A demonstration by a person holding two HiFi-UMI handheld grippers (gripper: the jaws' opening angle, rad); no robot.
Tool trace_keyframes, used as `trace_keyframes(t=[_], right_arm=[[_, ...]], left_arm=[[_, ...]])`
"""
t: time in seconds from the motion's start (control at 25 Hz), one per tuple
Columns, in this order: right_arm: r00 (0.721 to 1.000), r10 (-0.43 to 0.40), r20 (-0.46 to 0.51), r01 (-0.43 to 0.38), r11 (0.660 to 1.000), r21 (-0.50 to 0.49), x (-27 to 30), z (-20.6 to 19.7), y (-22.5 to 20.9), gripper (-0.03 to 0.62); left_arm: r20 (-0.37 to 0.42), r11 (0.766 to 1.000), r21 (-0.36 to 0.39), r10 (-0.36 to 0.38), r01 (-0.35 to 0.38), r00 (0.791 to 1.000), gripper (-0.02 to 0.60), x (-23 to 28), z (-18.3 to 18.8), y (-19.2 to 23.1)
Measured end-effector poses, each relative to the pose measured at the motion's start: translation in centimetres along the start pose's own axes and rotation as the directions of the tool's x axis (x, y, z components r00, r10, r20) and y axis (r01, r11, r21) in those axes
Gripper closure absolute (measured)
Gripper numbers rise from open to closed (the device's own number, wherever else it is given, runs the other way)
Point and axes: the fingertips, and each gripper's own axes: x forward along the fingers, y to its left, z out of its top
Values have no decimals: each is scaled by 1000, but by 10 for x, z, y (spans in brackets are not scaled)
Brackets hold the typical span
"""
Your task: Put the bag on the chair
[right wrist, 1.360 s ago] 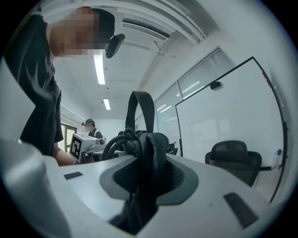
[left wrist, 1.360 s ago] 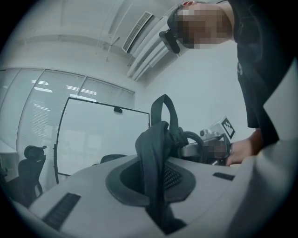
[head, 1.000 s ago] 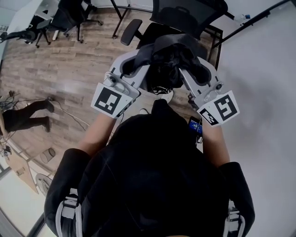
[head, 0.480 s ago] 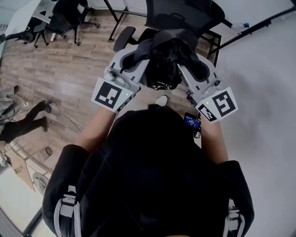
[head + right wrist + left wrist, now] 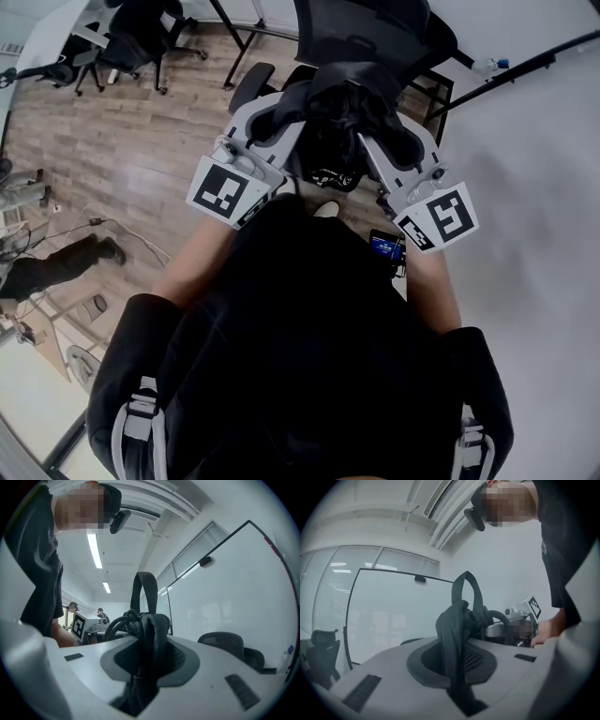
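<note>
The person's black-clad torso fills the lower half of the head view and hides their legs and everything below the grippers, apart from one pale shoe on the wooden floor. The black bag hangs in the air between the two grippers, in front of the black office chair. It covers the seat, so only the mesh backrest and one armrest show. Whether the bag's underside touches the seat cannot be told. The backrest is cut off by the top edge of the picture. The left gripper has its jaws nearly together, pinching a bunched black strap of the bag that rises in a loop above them. The right gripper is clamped on a thicker fold of the same bag, so its jaws stand somewhat wider. Each gripper view shows the other gripper's marker cube just behind the bundle. The bag's body below the jaws is out of sight in both. Compared with a second ago, the grippers and bag are closer to the chair. The backrest now reaches further down from the top edge, and the bag overlaps the seat more fully. The grip looks the same on both sides. At the left edge, another person's legs lie lower in the picture than before.
</note>
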Motion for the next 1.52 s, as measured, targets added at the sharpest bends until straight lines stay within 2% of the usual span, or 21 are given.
trace_keyframes(t=[0.36, 1.0, 1.28, 1.52], right_arm=[[999, -17, -39, 18, 999, 32, 27, -11, -42, 494], [981, -173, -92, 177, 983, 42, 110, -38, -127, 494], [959, -255, -124, 266, 961, 78, 141, -62, -162, 494], [915, -377, -145, 389, 919, 60, 157, -82, -191, 490]], left_arm=[[-25, 999, -17, -40, 40, 999, 548, 39, -16, 32], [-71, 981, -50, -189, 186, 979, 548, 118, -49, 130], [-89, 964, -92, -257, 249, 962, 548, 149, -76, 165], [-77, 945, -114, -317, 307, 945, 548, 179, -96, 187]])
